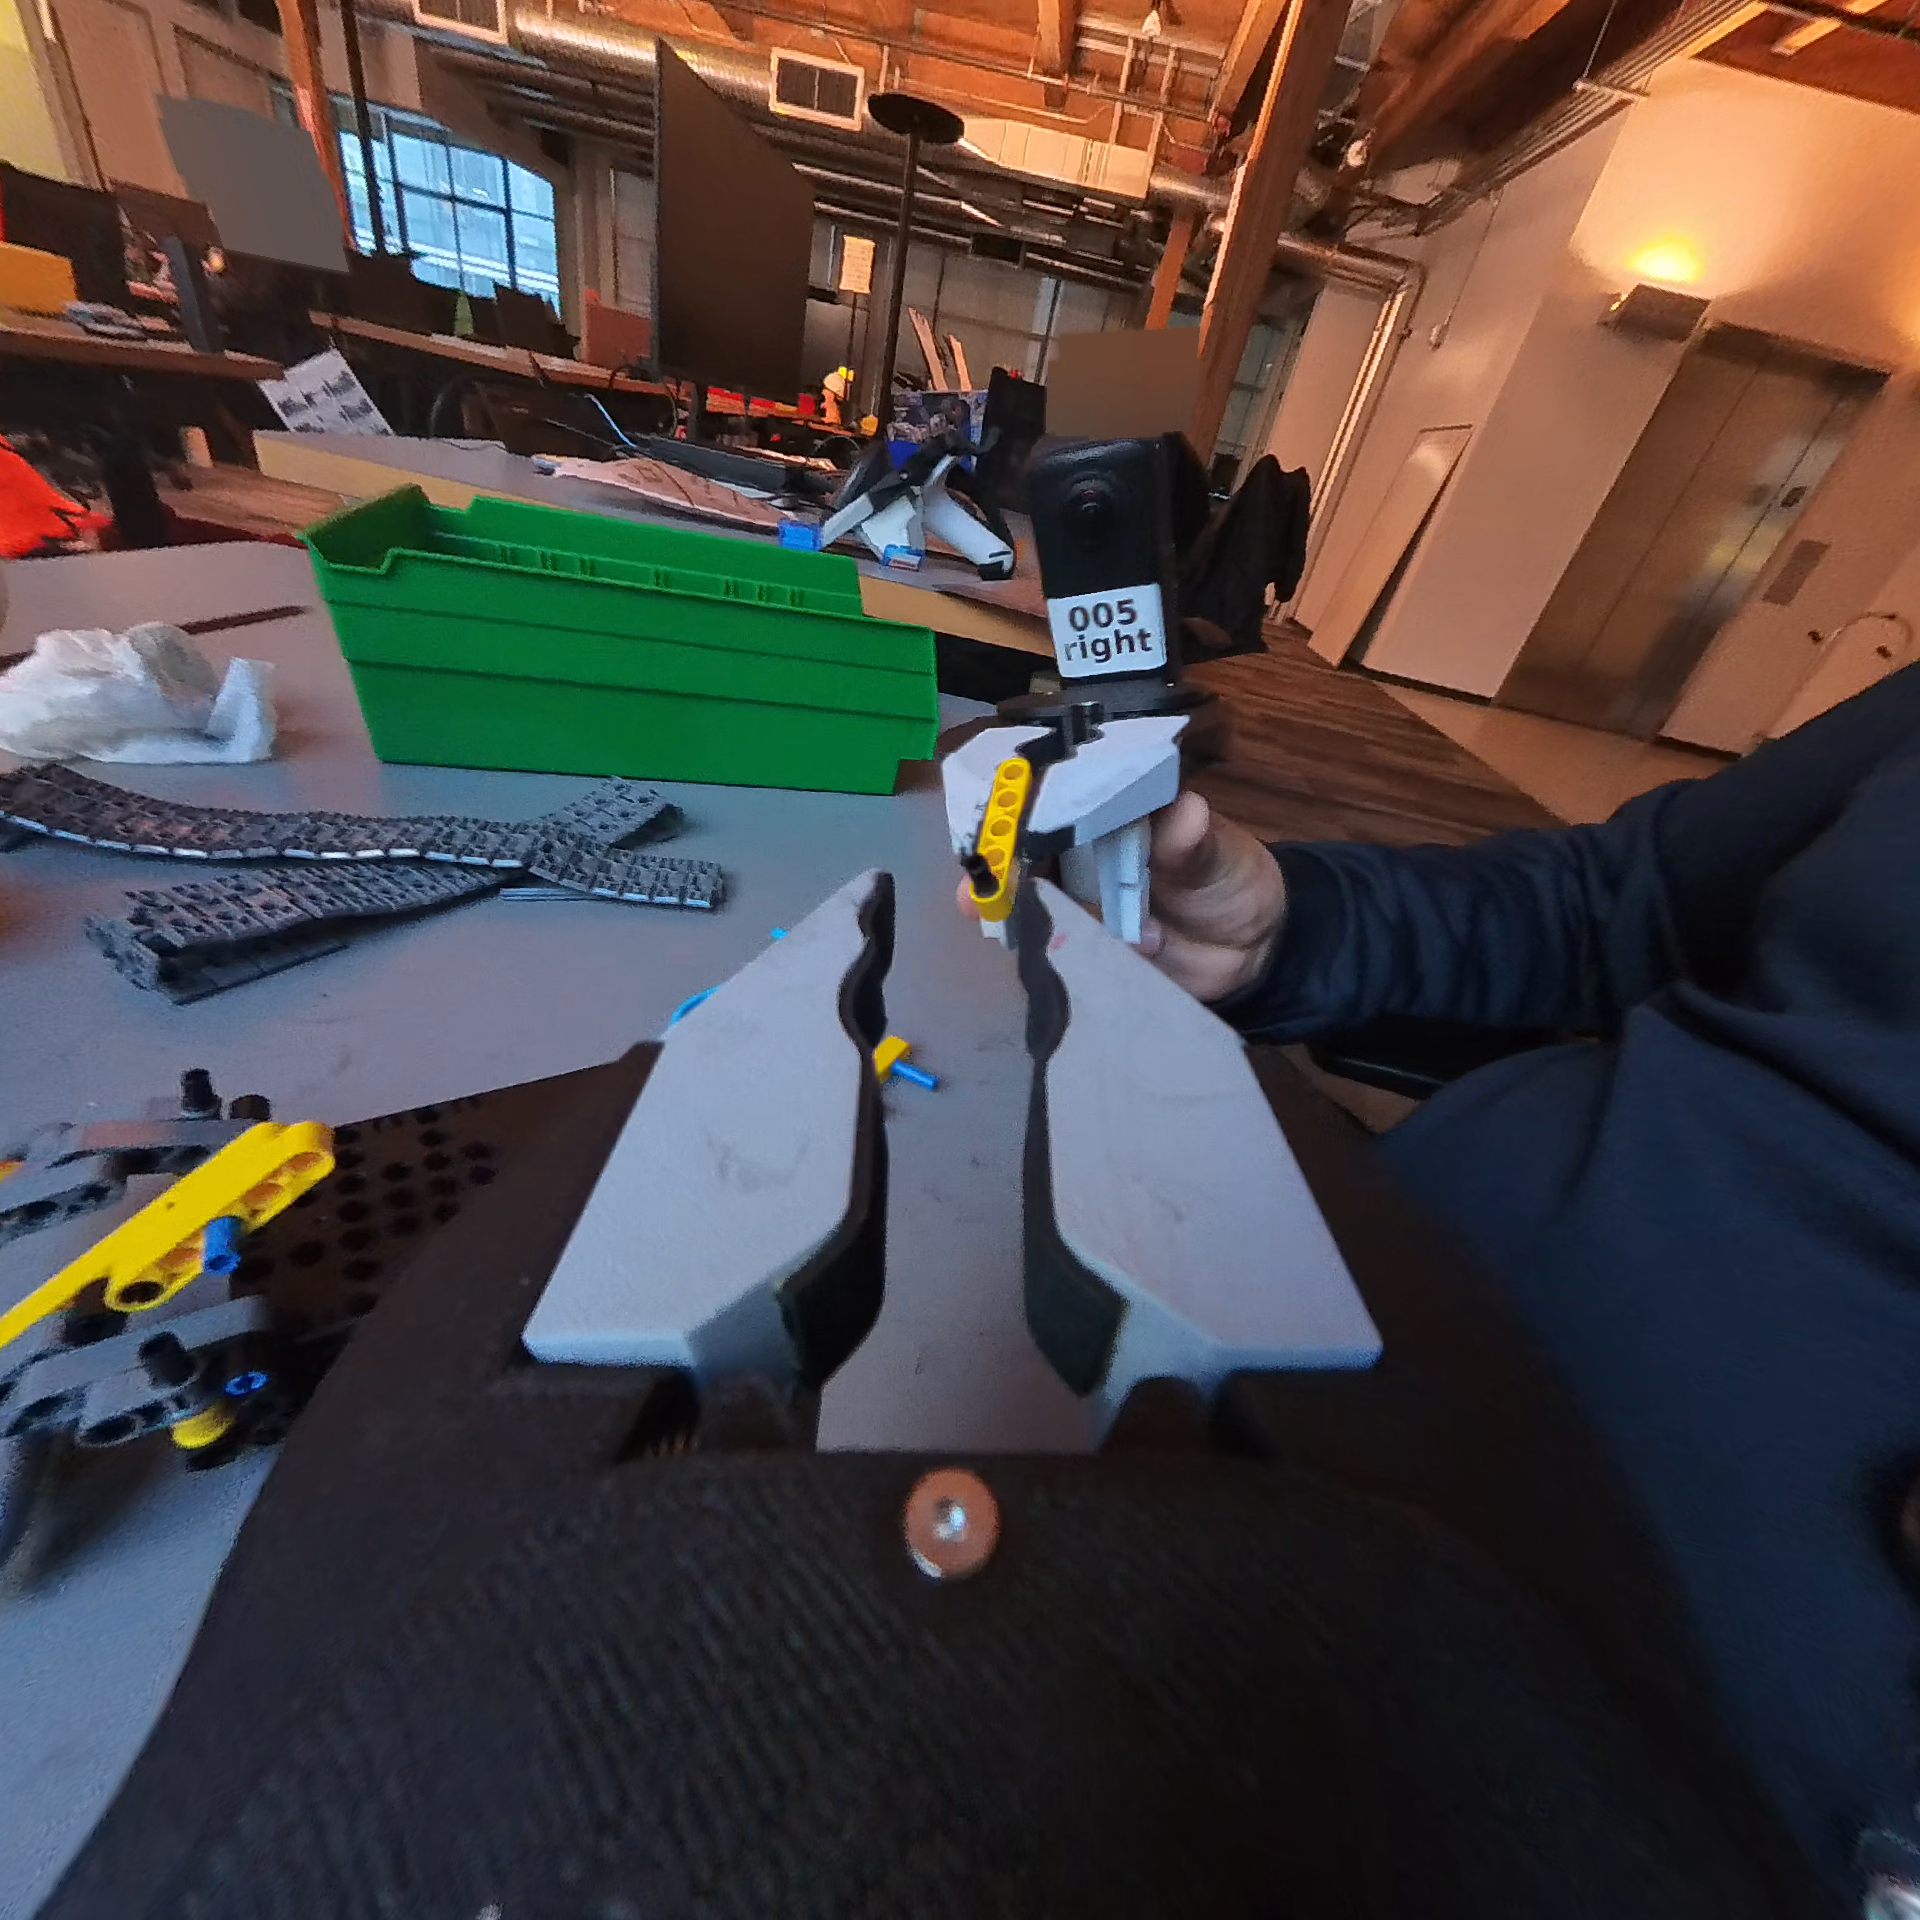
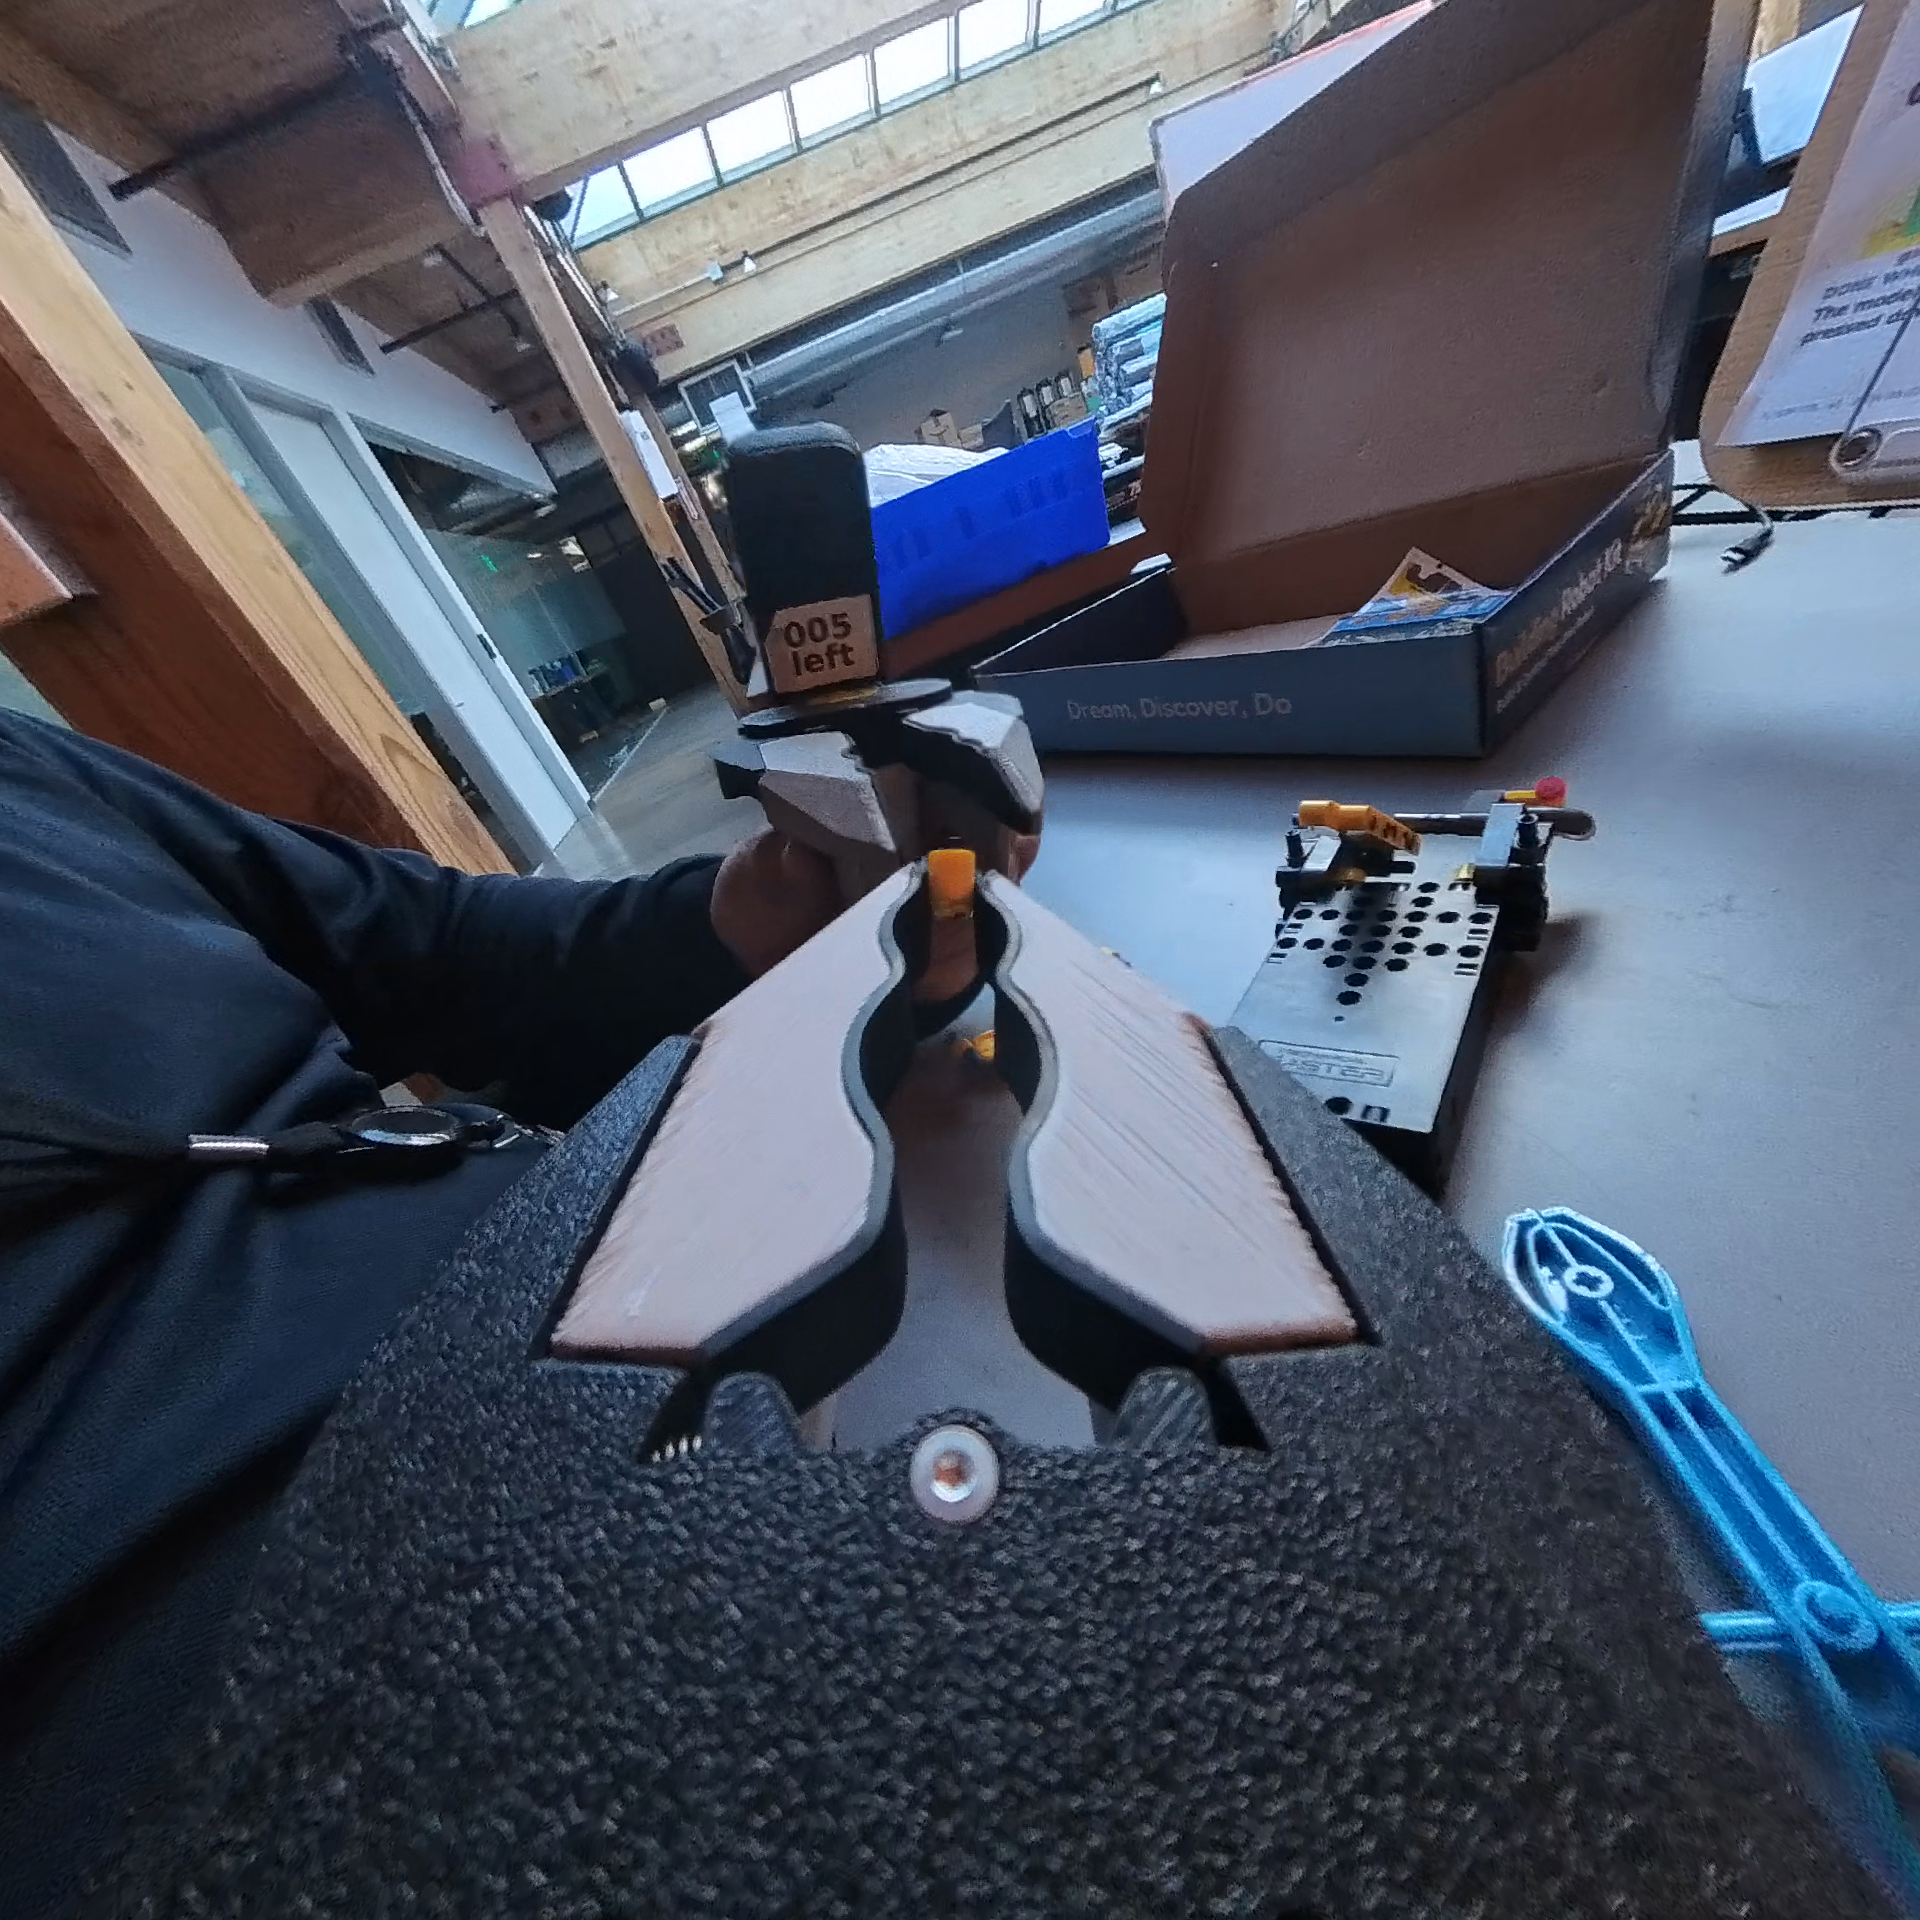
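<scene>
My right gripper (image 2: 951,881) is shut on a yellow beam with holes (image 2: 951,871), pinched at the fingertips and held above the grey table (image 2: 1714,935). In the left wrist view the beam (image 1: 1000,831) stands nearly upright in the right gripper (image 1: 1013,873). My left gripper (image 1: 956,899) is open and empty, facing the right gripper, its tips just short of the beam's lower end. It also shows in the right wrist view (image 2: 914,821). A black perforated plate with grey and yellow beams on it (image 1: 156,1247) lies to the left; it also shows in the right wrist view (image 2: 1382,935).
A green bin (image 1: 623,644), black track strips (image 1: 364,842) and a crumpled white wrap (image 1: 125,696) lie on the table. Small yellow and blue pins (image 1: 904,1065) lie under the left gripper. An open cardboard box (image 2: 1403,416) stands behind. A blue plastic tool (image 2: 1662,1455) lies at the right. My left and right fingertips are right by each other.
</scene>
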{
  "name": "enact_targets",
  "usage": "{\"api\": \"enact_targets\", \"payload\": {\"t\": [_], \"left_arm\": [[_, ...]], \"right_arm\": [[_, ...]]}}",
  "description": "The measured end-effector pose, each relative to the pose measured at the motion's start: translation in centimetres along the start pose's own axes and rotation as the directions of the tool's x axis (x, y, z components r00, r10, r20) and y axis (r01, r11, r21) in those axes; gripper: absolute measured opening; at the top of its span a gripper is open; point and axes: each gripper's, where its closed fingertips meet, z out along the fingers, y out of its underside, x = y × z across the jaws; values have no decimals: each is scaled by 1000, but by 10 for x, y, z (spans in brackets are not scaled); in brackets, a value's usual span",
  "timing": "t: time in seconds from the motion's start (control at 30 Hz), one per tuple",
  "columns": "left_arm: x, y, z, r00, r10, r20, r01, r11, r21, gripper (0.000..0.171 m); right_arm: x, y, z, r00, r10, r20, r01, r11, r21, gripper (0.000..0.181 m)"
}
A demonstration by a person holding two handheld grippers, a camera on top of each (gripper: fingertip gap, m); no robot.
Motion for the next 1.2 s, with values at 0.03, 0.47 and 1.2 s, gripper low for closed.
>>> {"api": "enact_targets", "payload": {"t": [0.03, 0.47, 1.2], "left_arm": [[1, 1, 1, 1000, -20, -10, 20, 1000, 2, 24], [20, 2, 4, 970, -179, -166, 184, 983, 14, 4], [23, -15, 6, 929, -323, -182, 355, 917, 182, 3]], "right_arm": [[-1, -1, 0, 1000, 3, 2, -3, 1000, 11, 6], [-16, 1, 3, 998, -18, 53, 17, 1000, 13, 5], [-18, -15, 9, 975, 191, 117, -208, 966, 152, 4]]}}
